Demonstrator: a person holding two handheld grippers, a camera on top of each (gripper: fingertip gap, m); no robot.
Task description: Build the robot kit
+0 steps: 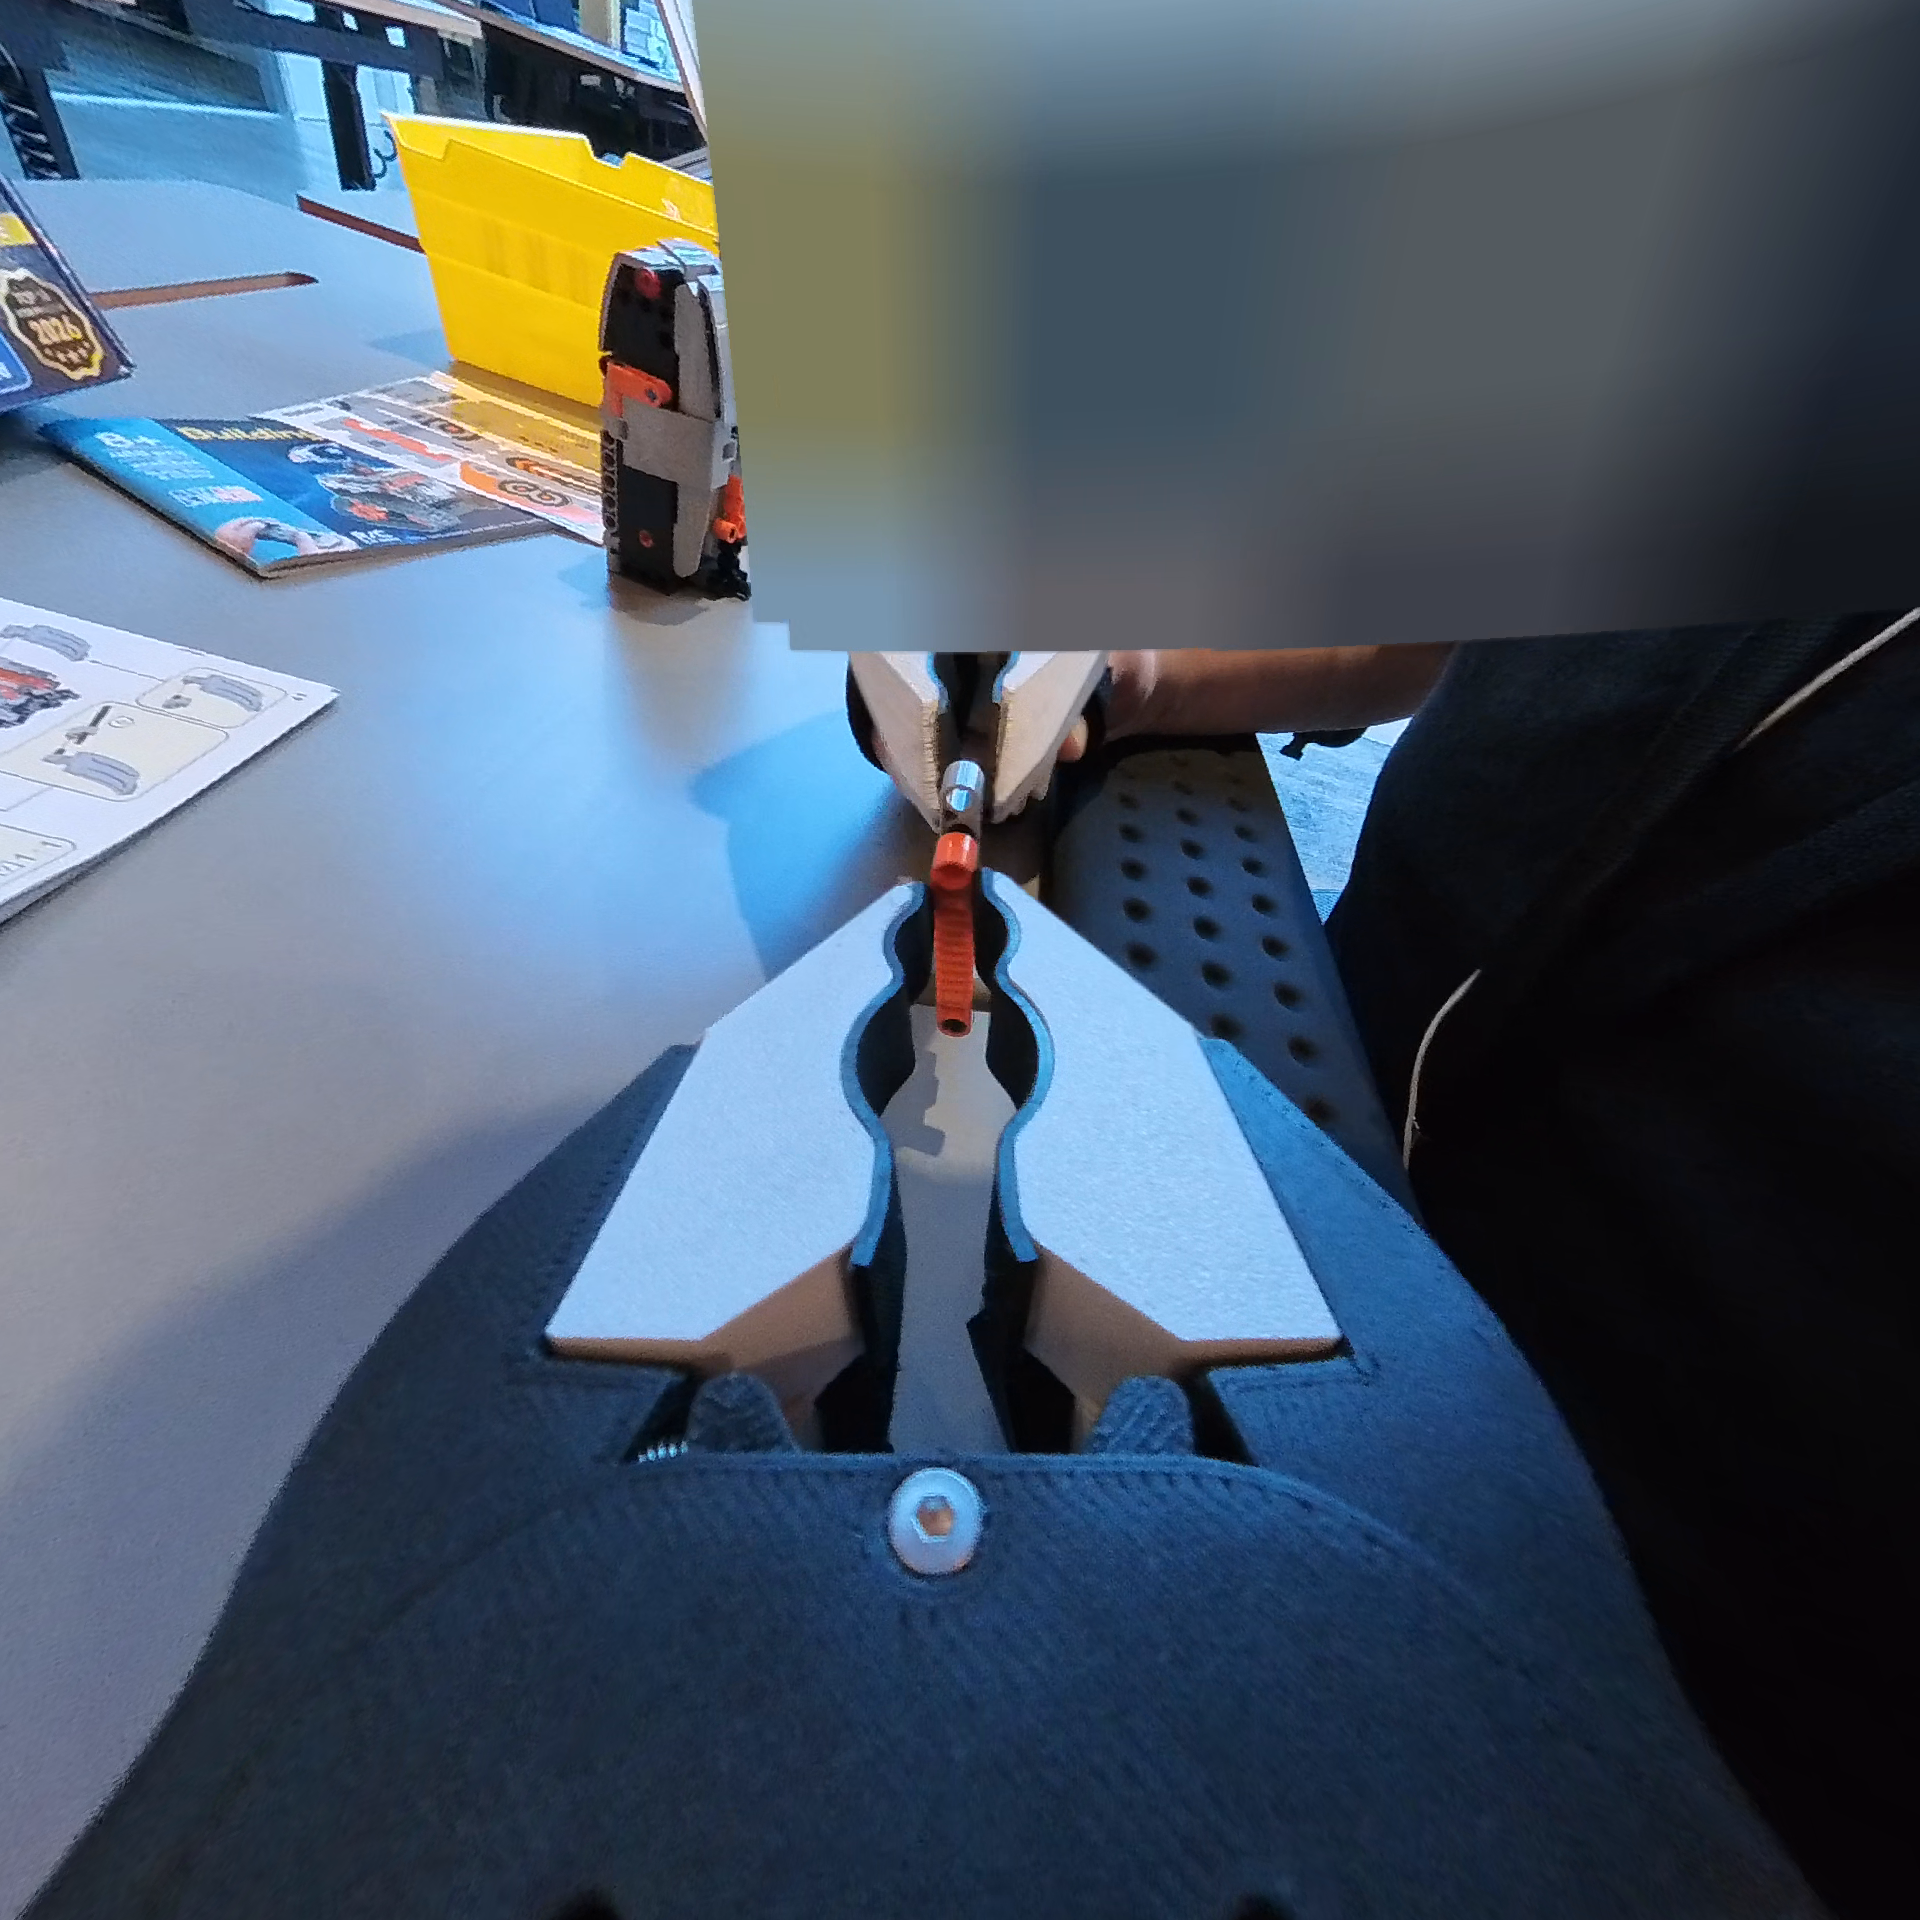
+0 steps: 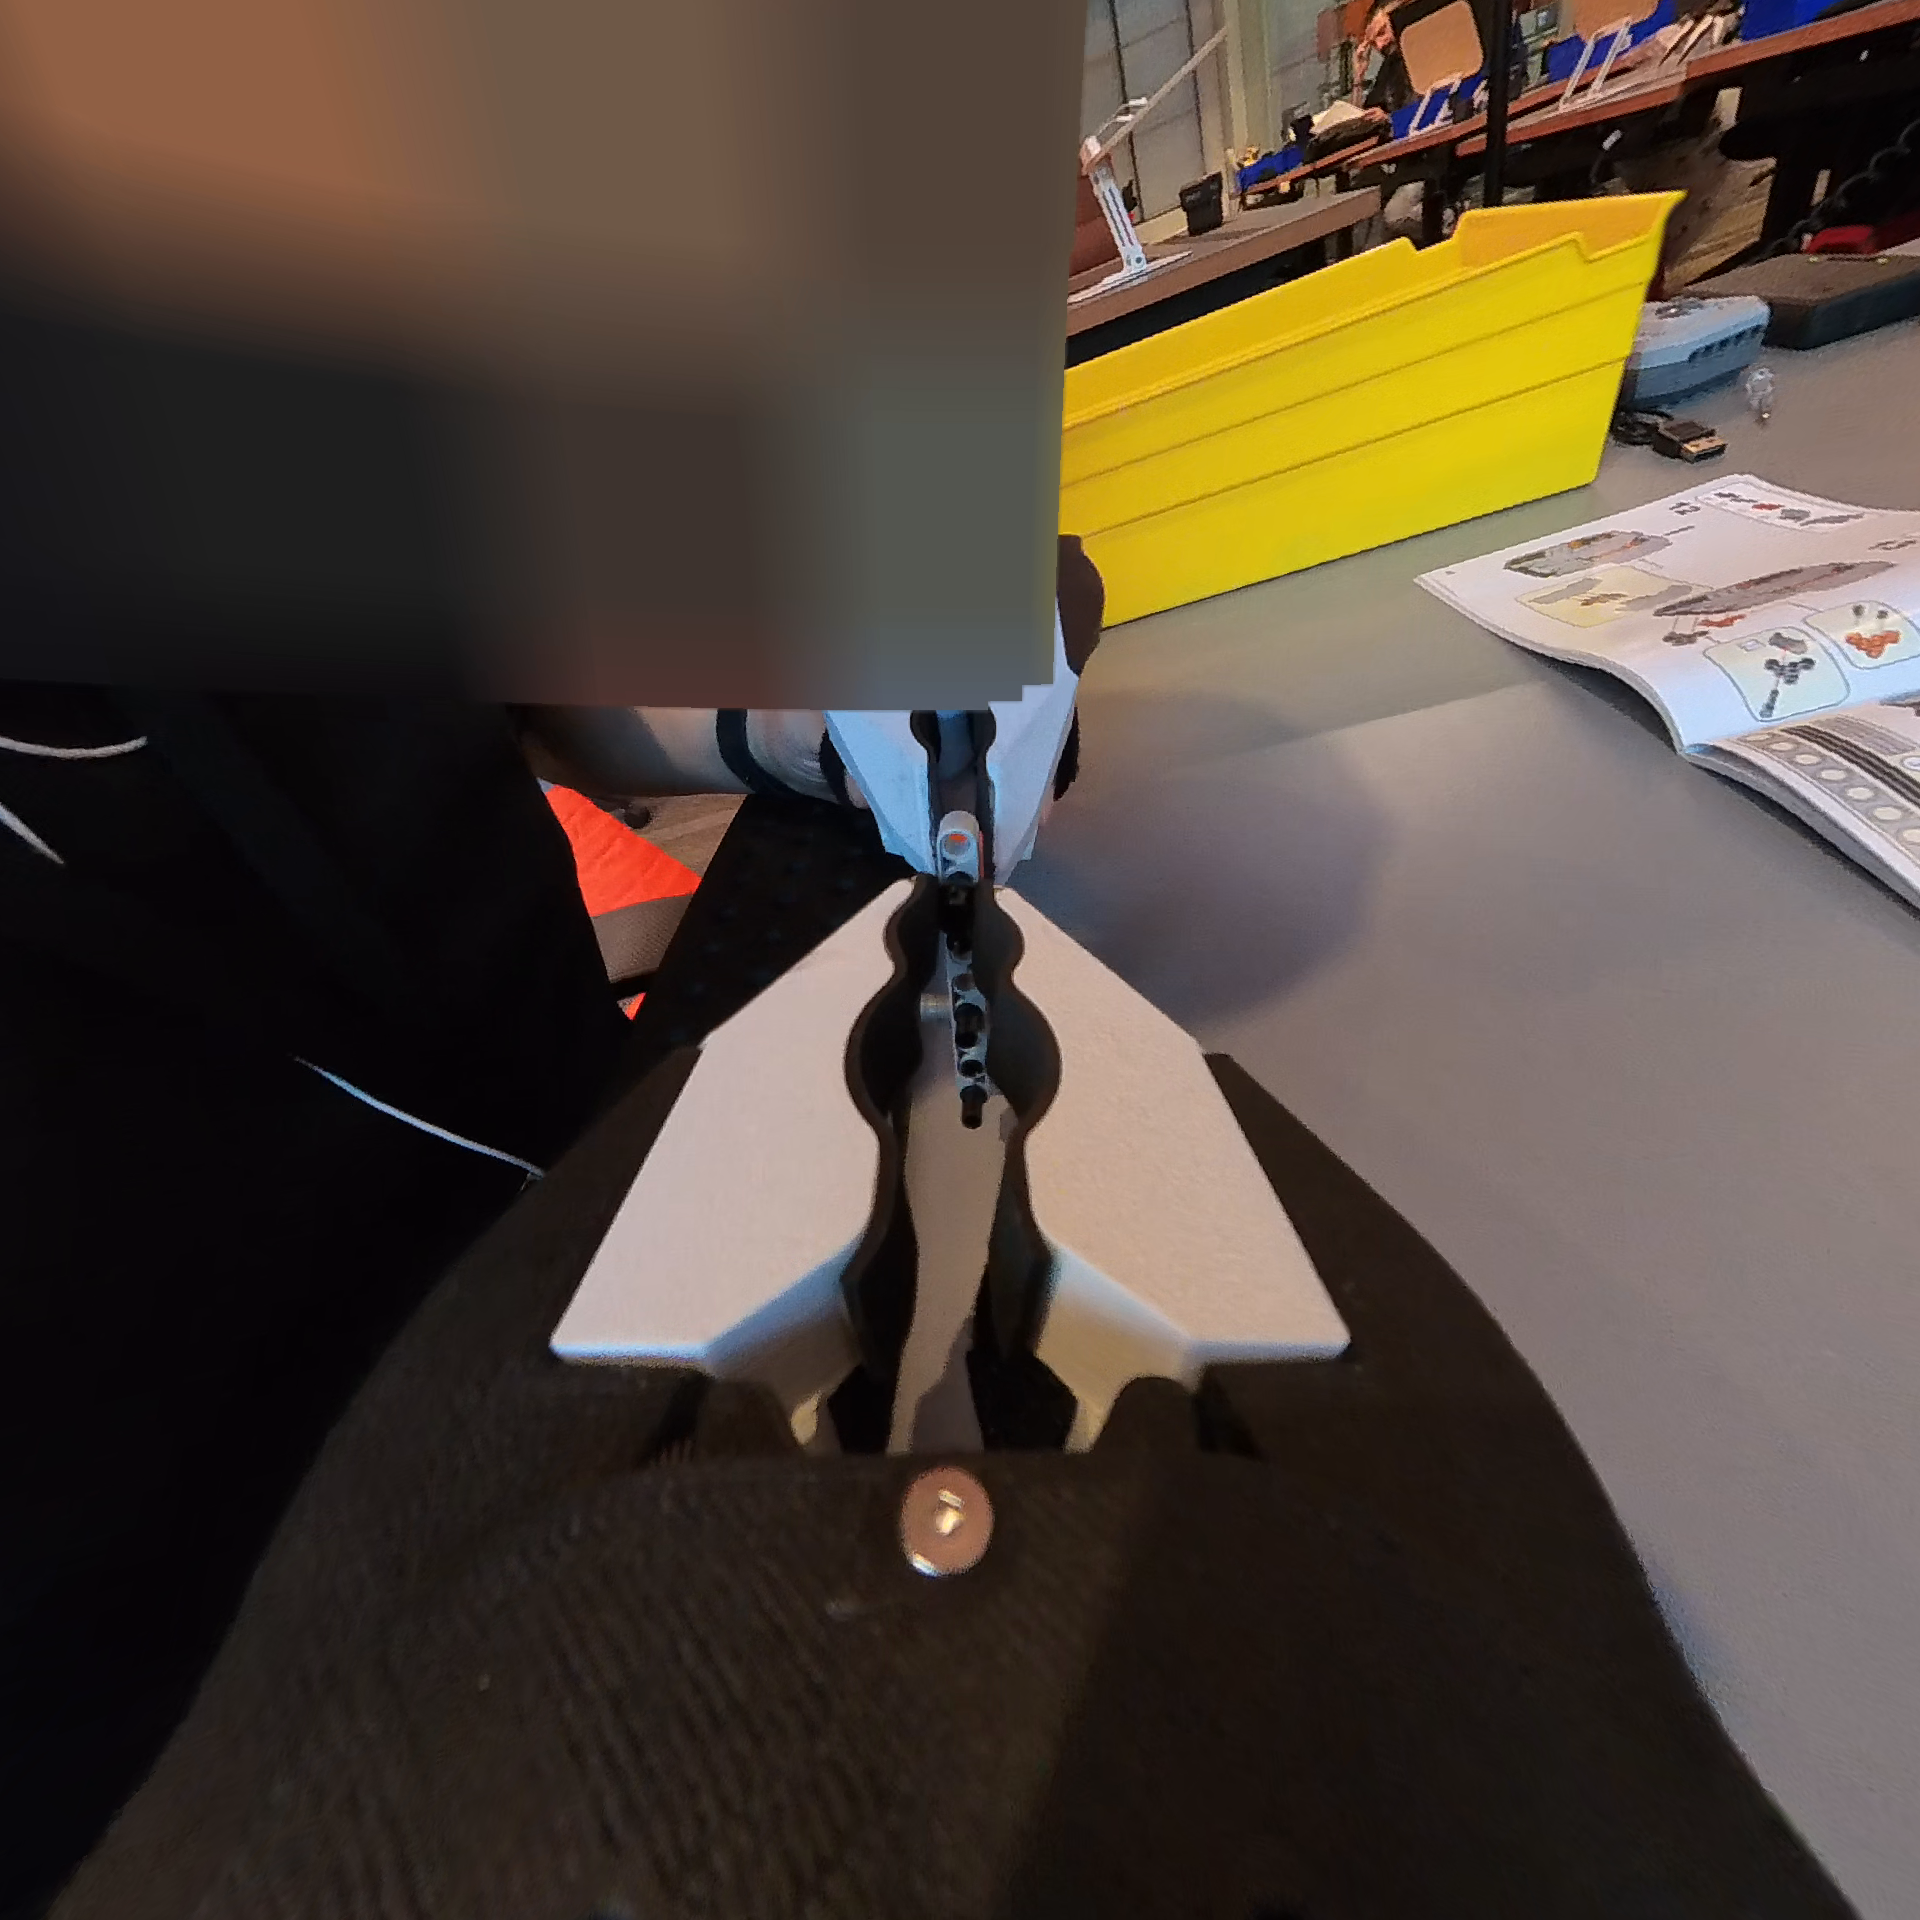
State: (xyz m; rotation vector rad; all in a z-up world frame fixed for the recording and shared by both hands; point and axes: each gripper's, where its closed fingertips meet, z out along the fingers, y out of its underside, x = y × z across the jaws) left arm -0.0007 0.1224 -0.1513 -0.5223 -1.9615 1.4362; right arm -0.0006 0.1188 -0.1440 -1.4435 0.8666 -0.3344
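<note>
In the left wrist view my left gripper (image 1: pixel 951 896) is shut on a small orange ribbed toy-brick piece (image 1: pixel 953 961) that sticks out past its white fingertips. Facing it tip to tip, my right gripper (image 1: pixel 964 812) holds a grey piece with a shiny round end (image 1: pixel 963 787) that meets the orange piece's head. In the right wrist view my right gripper (image 2: pixel 958 889) is shut on a thin grey beam with holes (image 2: pixel 968 1039). The left gripper (image 2: pixel 961 854) faces it, and a pale piece end (image 2: pixel 957 836) shows between its fingers. Both are held above the near edge of the grey table (image 1: pixel 416 935).
A yellow bin (image 1: pixel 520 260) stands at the back and also shows in the right wrist view (image 2: pixel 1351 395). A black, grey and orange brick model (image 1: pixel 665 416) stands upright before it. Booklets (image 1: pixel 343 468) (image 1: pixel 135 727) (image 2: pixel 1714 644) lie open. A black perforated seat (image 1: pixel 1195 914) and a person's dark clothing are beside the table. My two grippers' fingertips are within a few centimetres of each other.
</note>
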